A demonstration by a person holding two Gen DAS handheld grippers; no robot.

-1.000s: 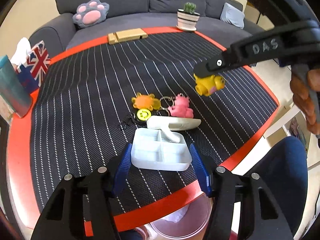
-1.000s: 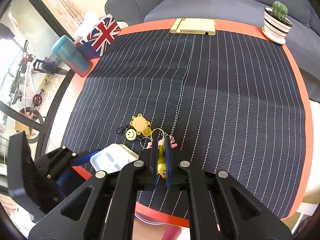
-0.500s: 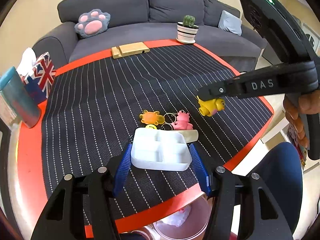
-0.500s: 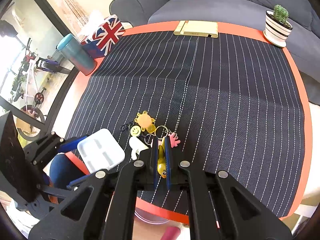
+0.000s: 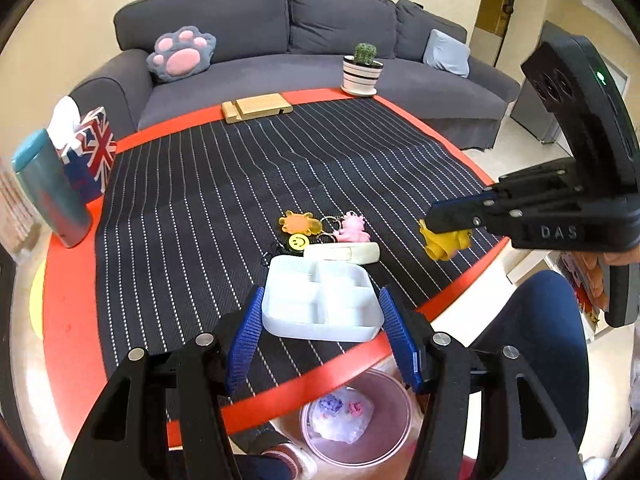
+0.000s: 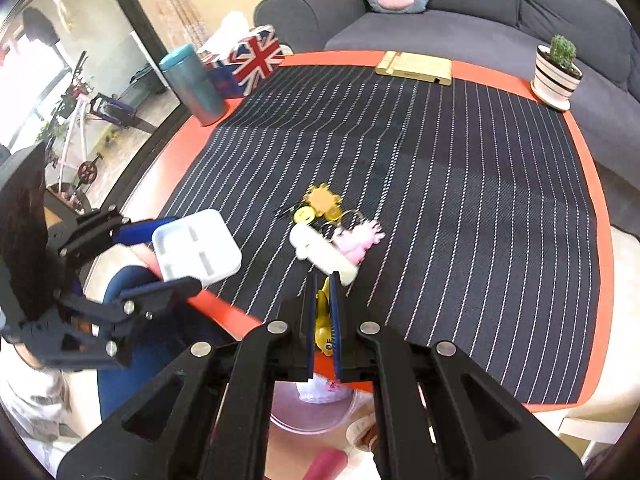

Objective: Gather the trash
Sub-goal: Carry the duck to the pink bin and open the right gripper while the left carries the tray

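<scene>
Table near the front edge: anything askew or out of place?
Mostly no. The keychain cluster lies in a tangle with a white tube slanted across it. The white divided tray and yellow duck are held clear of the cloth; nothing spilled.

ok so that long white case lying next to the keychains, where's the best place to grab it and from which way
Grip the white case across its narrow width near the middle, coming down from above. It lies flat on the striped mat, long and slim, so its long sides suit a claw best. Favour the end away from the pink keychain, which touches it, so the rings probably stay clear.
</scene>
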